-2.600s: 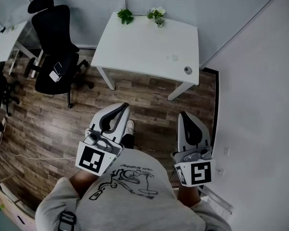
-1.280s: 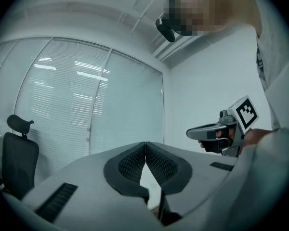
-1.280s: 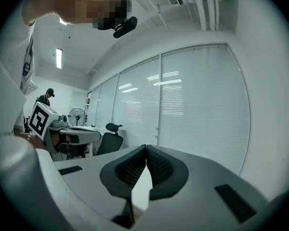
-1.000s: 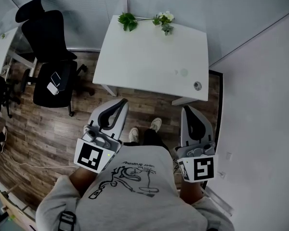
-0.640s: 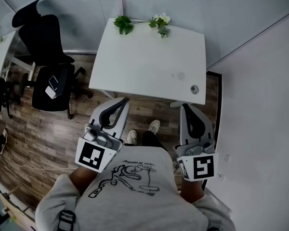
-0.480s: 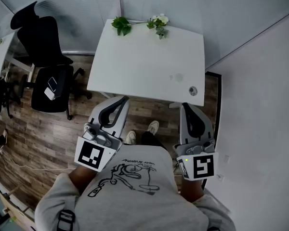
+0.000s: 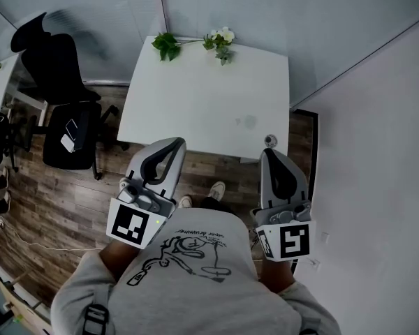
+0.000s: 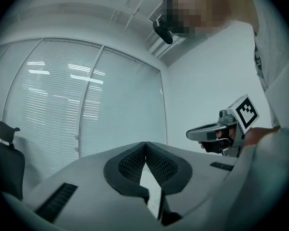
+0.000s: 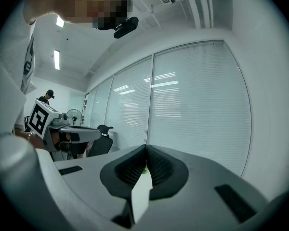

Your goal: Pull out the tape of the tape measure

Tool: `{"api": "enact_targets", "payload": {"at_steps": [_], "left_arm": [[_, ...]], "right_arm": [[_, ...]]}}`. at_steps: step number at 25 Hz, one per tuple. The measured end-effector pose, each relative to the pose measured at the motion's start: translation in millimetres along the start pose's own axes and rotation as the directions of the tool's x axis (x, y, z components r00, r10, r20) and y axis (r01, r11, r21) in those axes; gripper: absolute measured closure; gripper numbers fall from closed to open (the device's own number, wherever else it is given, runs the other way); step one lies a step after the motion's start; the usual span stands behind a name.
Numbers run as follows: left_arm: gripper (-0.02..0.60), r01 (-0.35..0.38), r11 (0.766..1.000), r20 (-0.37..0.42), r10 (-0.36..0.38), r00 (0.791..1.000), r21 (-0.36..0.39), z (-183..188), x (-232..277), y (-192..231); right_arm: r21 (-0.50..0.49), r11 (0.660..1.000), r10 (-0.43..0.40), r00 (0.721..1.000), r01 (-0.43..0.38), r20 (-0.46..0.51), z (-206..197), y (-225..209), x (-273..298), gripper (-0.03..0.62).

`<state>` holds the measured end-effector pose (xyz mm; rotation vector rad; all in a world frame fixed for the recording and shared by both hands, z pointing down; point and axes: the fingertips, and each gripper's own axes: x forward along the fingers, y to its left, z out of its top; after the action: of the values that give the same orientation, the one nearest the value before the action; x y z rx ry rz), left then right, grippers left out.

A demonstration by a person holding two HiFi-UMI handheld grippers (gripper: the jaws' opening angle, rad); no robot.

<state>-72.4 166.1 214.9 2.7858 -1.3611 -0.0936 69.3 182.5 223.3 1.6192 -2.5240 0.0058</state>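
In the head view I hold both grippers level in front of my chest, pointing at a white table. My left gripper is shut with nothing between its jaws, and its tips reach the table's near edge. The right gripper is also shut and empty, close to the table's near right corner. The left gripper view shows the left gripper with its pads together; the right gripper view shows the same of the right gripper. I cannot make out a tape measure. A small round grey thing sits near that corner.
Leafy sprigs with white flowers lie along the table's far edge. A black office chair with a phone on its seat stands to the left on the wooden floor. A white wall runs close on the right, and glass partitions stand behind the table.
The table has come nearer in the head view as I walked toward it. Both grippers went forward with me, still shut, and their tips now reach its near edge.
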Motion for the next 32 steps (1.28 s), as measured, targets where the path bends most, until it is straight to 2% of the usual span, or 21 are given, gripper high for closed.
{"api": "enact_targets", "payload": {"at_steps": [17, 23, 32], "left_arm": [[0.561, -0.026, 1.000, 0.010, 0.026, 1.000, 0.003, -7.2, 89.4, -52.3], [0.561, -0.040, 0.999, -0.011, 0.040, 0.999, -0.005, -16.6, 105.5, -60.8], [0.561, -0.060, 0.998, -0.031, 0.059, 0.998, -0.016, -25.7, 119.6, -49.9]], "right_arm": [[0.001, 1.000, -0.015, 1.000, 0.015, 0.006, -12.3, -108.9, -8.4, 0.585], [0.024, 1.000, 0.003, 1.000, -0.002, -0.015, -25.4, -125.5, -5.8, 0.585], [0.031, 0.999, 0.007, 1.000, -0.006, -0.027, -31.2, -140.7, 8.4, 0.585]]}}
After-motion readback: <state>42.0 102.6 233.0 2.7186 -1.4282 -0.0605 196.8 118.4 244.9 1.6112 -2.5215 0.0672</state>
